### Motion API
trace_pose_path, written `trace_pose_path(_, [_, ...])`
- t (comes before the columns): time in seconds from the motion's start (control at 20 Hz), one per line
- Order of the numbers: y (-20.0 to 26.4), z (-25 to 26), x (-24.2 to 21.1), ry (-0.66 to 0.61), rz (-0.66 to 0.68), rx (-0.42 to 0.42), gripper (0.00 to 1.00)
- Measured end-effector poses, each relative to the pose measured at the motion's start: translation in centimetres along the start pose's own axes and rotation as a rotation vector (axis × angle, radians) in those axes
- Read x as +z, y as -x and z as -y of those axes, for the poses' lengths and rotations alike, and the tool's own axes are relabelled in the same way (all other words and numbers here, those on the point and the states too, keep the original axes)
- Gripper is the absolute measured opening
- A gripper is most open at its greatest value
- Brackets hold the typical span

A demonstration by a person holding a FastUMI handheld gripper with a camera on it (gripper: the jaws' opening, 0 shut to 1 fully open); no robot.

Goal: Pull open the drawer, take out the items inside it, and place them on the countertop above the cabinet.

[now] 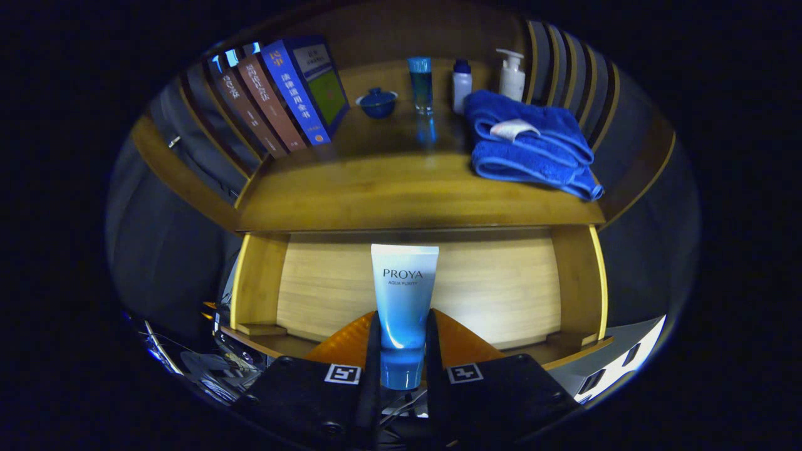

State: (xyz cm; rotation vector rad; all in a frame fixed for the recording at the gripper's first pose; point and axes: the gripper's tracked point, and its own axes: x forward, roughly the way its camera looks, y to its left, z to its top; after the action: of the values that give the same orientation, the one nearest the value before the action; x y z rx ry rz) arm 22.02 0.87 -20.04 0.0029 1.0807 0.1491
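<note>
A white-to-blue cosmetic tube [403,300] stands upright between my fingers, cap end down. My gripper [403,341] is shut on its lower blue part, both fingers pressing its sides. Behind the tube lies the pulled-open wooden drawer [501,288], its pale bottom bare around the tube. Above it runs the wooden countertop [388,194] of the cabinet.
On the countertop stand several leaning books [276,94] at the left, a small blue lidded bowl [377,102], a tall blue bottle [420,84], a small white bottle [462,84] and a pump bottle [512,74]. A folded blue towel [532,144] lies at the right.
</note>
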Motion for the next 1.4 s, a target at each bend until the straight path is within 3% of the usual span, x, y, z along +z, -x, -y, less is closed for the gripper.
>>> trace_pose_path(0.2, [0.1,-0.4,4.3,0.005,0.026,-0.003,0.35])
trace_pose_path(0.6, [-6.9,0.5,9.6,-0.051,-0.051,-0.011,0.35])
trace_pose_path(1.1, [-10.9,2.3,12.6,-0.028,-0.078,-0.051,0.35])
trace_pose_path(1.4, [-11.2,2.8,12.9,-0.045,-0.067,-0.045,0.56])
